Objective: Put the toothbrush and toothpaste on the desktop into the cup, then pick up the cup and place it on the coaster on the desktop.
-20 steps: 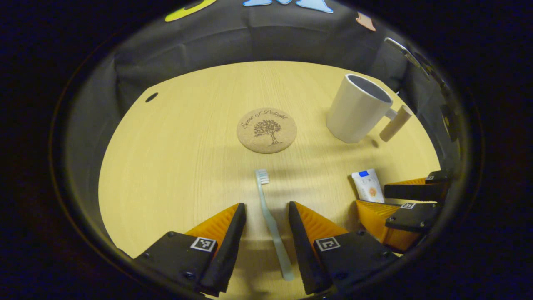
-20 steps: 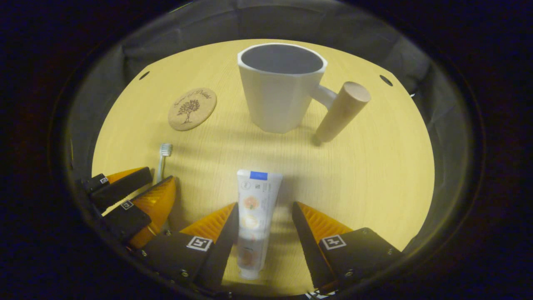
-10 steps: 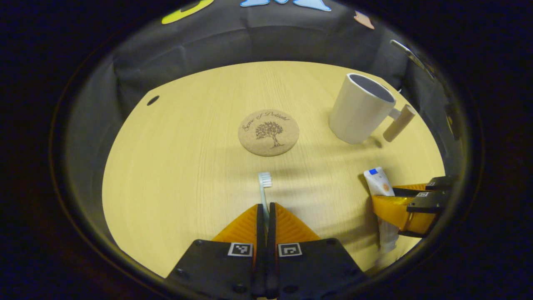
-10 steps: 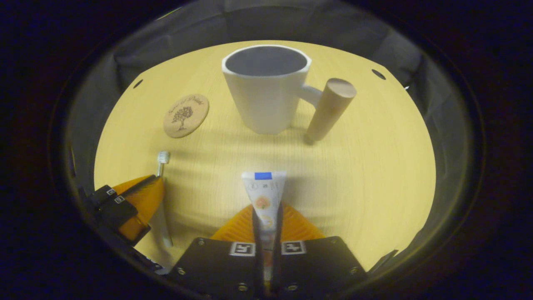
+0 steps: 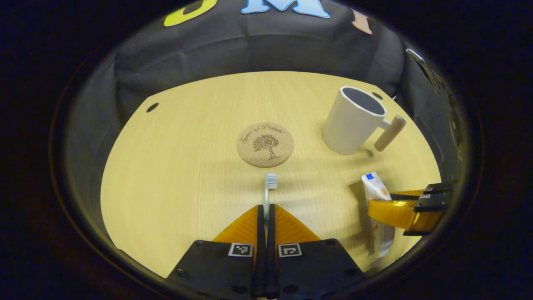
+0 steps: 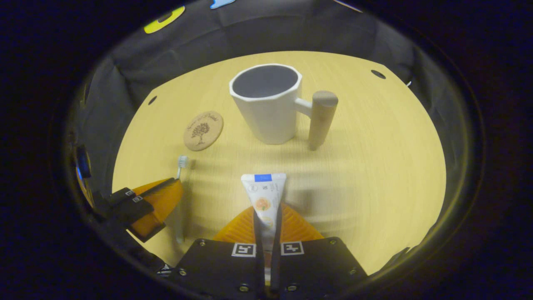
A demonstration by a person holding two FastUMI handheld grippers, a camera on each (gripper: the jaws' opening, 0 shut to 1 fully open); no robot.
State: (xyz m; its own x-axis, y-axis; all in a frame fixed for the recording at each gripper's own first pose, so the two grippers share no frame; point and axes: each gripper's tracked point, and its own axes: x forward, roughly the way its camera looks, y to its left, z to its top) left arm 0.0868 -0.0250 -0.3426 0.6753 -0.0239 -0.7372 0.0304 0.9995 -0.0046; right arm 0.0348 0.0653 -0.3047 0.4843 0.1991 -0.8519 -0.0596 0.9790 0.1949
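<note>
A second ago both grippers stood open around their targets; now each is clamped and raised, the table dropping a little lower in both views. The left gripper (image 5: 266,208) has its ribbed orange fingers pressed together on the toothbrush (image 5: 270,187), whose thin pale handle runs out forward to a small white bristle head, pointing toward the coaster (image 5: 265,144). The right gripper (image 6: 266,216) is closed on the toothpaste (image 6: 263,192), a flat white tube with a blue band at its far end and an orange print; in the left gripper view the tube (image 5: 377,196) hangs below the fingers, clear of the table.

The coaster is a round cork disc with a dark tree print, lying flat just beyond the brush head. Farther right stands the cup (image 6: 266,104), a matte white faceted mug with a dark grey inside and a cylindrical wooden peg handle on its right; it is upright, and since the earlier frames it sits the same way relative to the coaster. The table (image 5: 175,166) is pale wood-grain laminate with small dark holes near its far edge.
</note>
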